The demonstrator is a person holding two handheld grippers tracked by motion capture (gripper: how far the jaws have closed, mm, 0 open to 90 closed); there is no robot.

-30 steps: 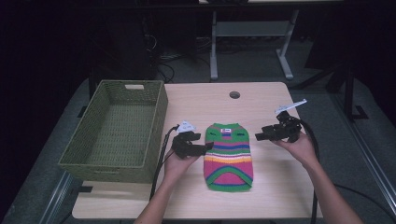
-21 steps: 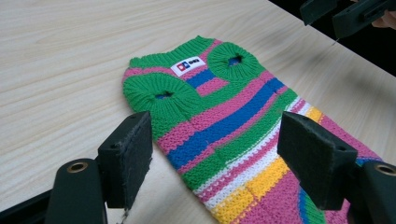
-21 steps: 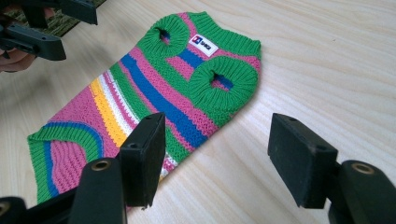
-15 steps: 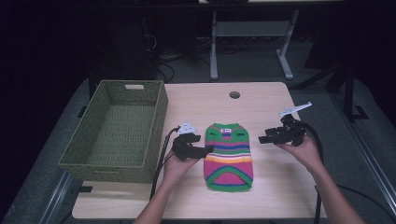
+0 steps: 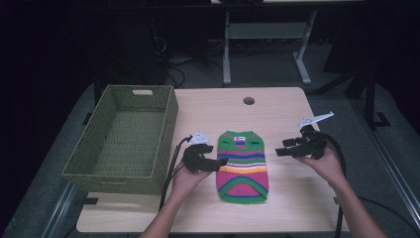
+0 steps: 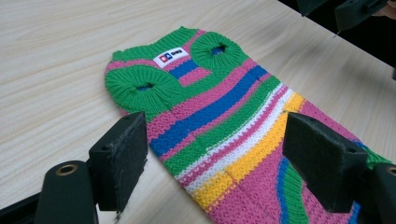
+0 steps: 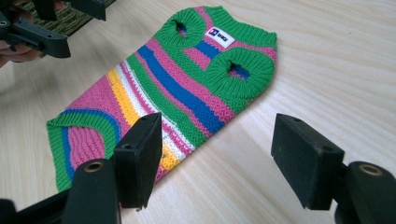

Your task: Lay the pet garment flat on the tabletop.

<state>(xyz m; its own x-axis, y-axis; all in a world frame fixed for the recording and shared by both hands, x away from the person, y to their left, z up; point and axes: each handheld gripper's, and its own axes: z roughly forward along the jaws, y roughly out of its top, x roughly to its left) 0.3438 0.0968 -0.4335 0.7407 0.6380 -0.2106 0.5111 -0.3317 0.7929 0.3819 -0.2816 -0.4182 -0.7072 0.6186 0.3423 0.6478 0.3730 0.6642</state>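
A small striped knitted sweater (image 5: 242, 158) lies flat on the wooden table (image 5: 277, 106), its green collar and white label toward the far side. My left gripper (image 5: 218, 163) is open at the sweater's left edge, jaws wide over the striped body (image 6: 219, 126). My right gripper (image 5: 280, 148) is open a little off the sweater's right edge; its jaws frame bare table, with the sweater (image 7: 177, 88) lying ahead and to the left. Nothing is held between either pair of jaws.
A green woven basket (image 5: 124, 136) stands at the table's left side, with nothing in it. A round cable hole (image 5: 248, 100) sits near the far edge. Table legs and cables lie on the dark floor beyond.
My right gripper has drifted down and slightly right, away from the sweater. The left gripper has stayed at the sweater's left edge. The sweater has not moved.
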